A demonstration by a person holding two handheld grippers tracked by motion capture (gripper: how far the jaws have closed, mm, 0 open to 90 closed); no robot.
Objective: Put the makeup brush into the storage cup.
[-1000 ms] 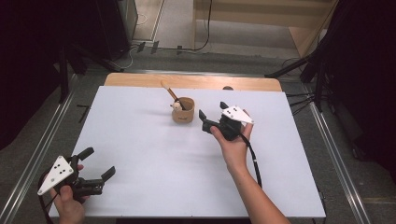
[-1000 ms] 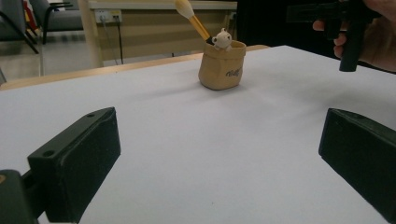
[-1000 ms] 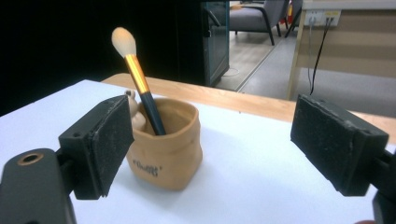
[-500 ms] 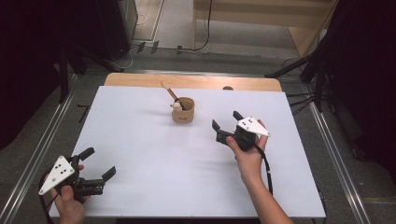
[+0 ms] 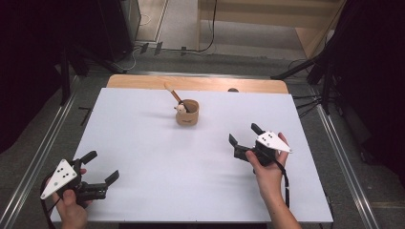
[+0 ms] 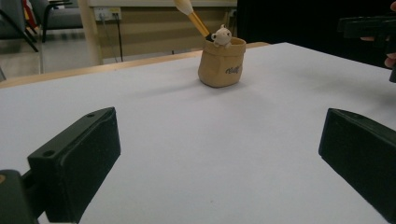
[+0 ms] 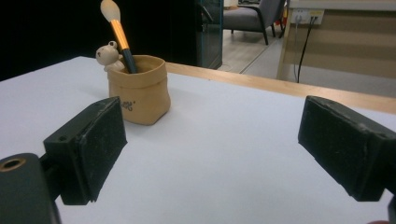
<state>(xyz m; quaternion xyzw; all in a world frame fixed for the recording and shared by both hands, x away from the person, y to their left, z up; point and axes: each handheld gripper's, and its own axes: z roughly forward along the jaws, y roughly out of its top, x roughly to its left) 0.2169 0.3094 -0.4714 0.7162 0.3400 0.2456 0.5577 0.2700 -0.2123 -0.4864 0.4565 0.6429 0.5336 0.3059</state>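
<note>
A tan pouch-shaped cup stands on the far middle of the white table, with a brush and a small bear figure in it. My right gripper hovers low to the cup's near right, pointing toward it. Its jaws have just been opening and stand open with nothing between them. In the right gripper view the cup lies ahead, left of the open jaws. My left gripper rests open at the near left corner. The left gripper view has the cup far ahead.
The white table top has a wooden strip along its far edge, where a small dark knob sits. Metal rails run down both sides of the table. Dark stands line the floor beyond.
My right hand has drawn back from beside the cup toward the near right, sinking slightly, and its jaws look a little wider. The left hand and the cup have kept still.
</note>
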